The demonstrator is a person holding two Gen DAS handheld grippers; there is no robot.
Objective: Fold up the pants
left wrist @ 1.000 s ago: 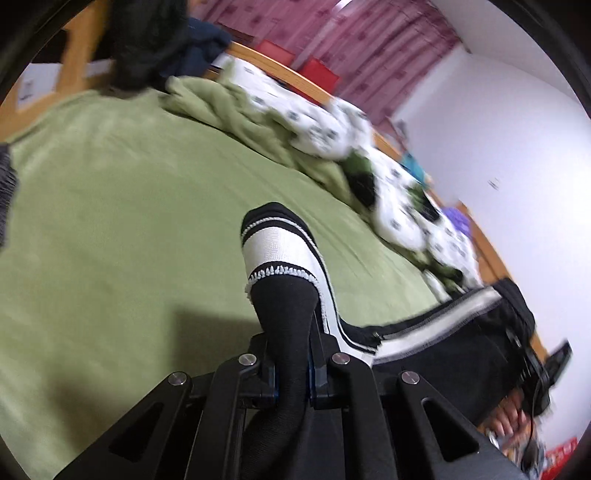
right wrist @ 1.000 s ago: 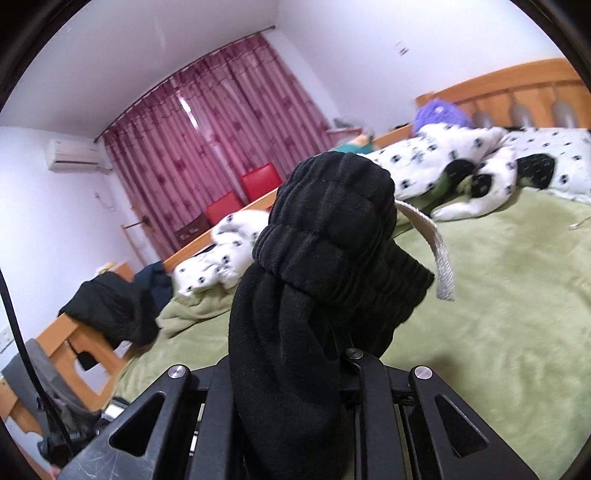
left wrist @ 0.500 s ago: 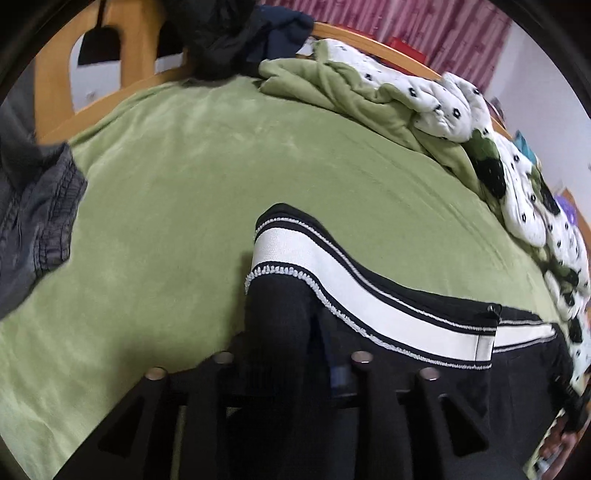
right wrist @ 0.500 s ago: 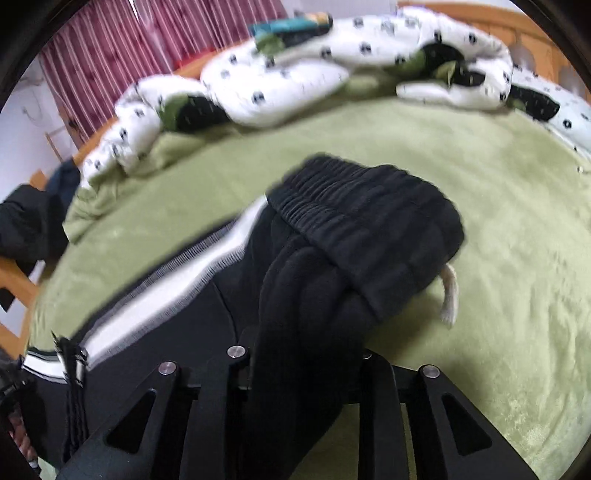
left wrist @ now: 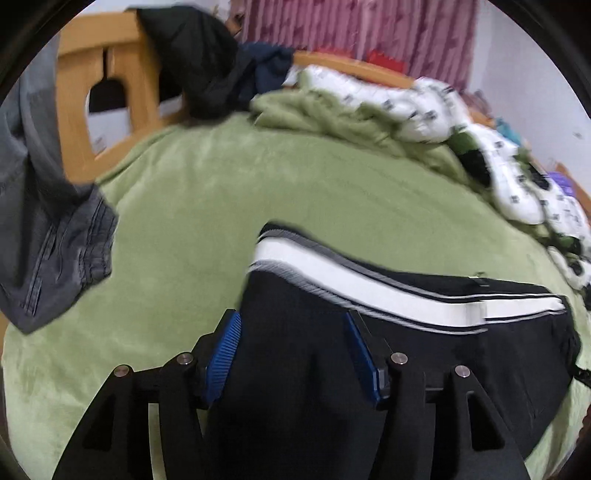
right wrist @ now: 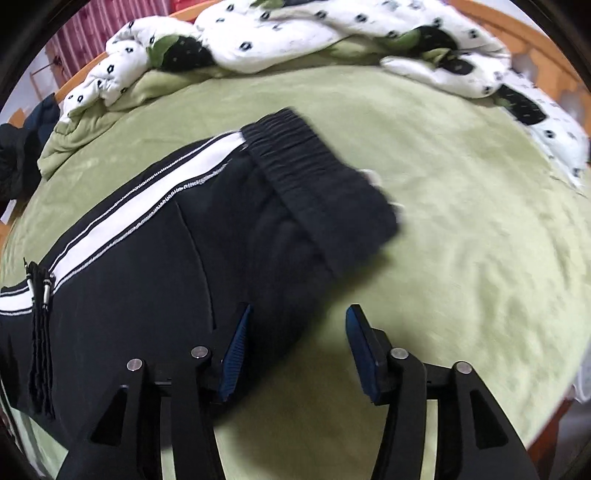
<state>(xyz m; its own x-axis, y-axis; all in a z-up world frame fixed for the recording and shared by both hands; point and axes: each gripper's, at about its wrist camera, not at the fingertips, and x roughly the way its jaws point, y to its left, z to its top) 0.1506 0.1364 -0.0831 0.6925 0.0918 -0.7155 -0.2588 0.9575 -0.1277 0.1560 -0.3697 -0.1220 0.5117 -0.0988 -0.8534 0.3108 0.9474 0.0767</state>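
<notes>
The left gripper [left wrist: 291, 343] and the right gripper [right wrist: 295, 339] are both seen with jaws spread apart, nothing clamped. The black track pants [right wrist: 155, 258], white-striped, are laid flat across the green bed [right wrist: 461, 240]. Along the far edge a spotted duvet [right wrist: 295, 40] is bunched.

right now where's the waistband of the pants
In the right wrist view the waistband lies on the green blanket just ahead of the open right gripper, with the spotted duvet bunched beyond it.
</notes>
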